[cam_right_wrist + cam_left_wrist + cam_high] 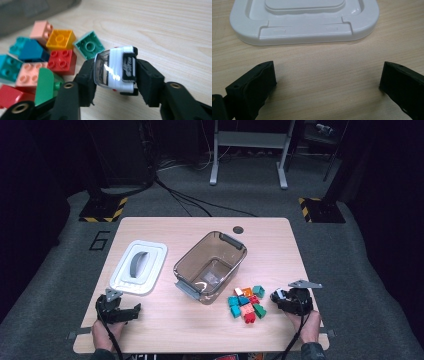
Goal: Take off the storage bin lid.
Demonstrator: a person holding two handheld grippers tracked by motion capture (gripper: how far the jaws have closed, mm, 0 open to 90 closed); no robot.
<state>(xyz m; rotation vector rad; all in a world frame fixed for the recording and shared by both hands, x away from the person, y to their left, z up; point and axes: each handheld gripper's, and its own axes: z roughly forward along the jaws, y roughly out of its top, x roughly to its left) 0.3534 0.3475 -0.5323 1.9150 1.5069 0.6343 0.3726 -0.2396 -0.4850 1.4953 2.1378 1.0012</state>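
Note:
My right gripper (117,83) is shut on a small white toy car (113,68) with black trim, held just above the wood, one jaw on each side of it. In the high view this gripper (278,298) sits at the front right, just right of a pile of several coloured bricks (246,303). The bricks (60,56) lie to the left of the car in the right gripper view. At the front left my left gripper (133,312) rests open, and bare table lies between its jaws (327,75).
A clear brown bin (189,266) with grey handles stands empty at mid-table. Its white lid (156,265) with a grey handle lies flat to the left, and the lid's near edge (304,31) is just ahead of my left gripper. A round hole (238,229) sits near the table's far edge.

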